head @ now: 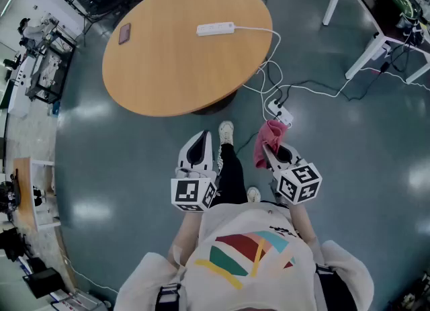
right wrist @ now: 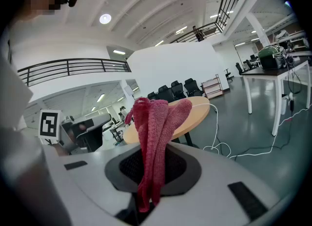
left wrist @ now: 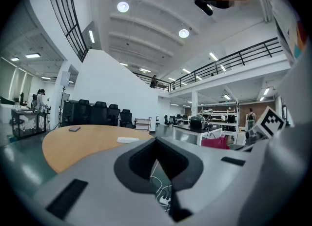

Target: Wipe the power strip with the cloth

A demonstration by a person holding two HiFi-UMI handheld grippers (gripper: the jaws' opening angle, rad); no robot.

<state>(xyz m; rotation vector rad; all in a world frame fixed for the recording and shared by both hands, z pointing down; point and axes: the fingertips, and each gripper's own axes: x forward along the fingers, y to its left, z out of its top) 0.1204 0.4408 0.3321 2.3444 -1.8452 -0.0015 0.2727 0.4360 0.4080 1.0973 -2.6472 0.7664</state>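
The white power strip [head: 215, 29] lies on the far side of the round wooden table [head: 168, 68], its cable running off the right edge. It shows small in the left gripper view as power strip [left wrist: 127, 140]. Both grippers are held low in front of the person, well short of the table. My left gripper [head: 201, 140] is shut with nothing in it, its jaws meeting in a point [left wrist: 156, 139]. My right gripper [head: 270, 148] is shut on a pink-red knitted cloth [right wrist: 155, 122], which stands up bunched from between the jaws; cloth [head: 270, 135].
A small dark flat object [head: 124, 33] lies on the table's left part. A second power strip [head: 279, 110] and loose white cables [head: 269, 81] lie on the grey floor by the table's right side. A white-legged desk [head: 376, 27] stands at the far right.
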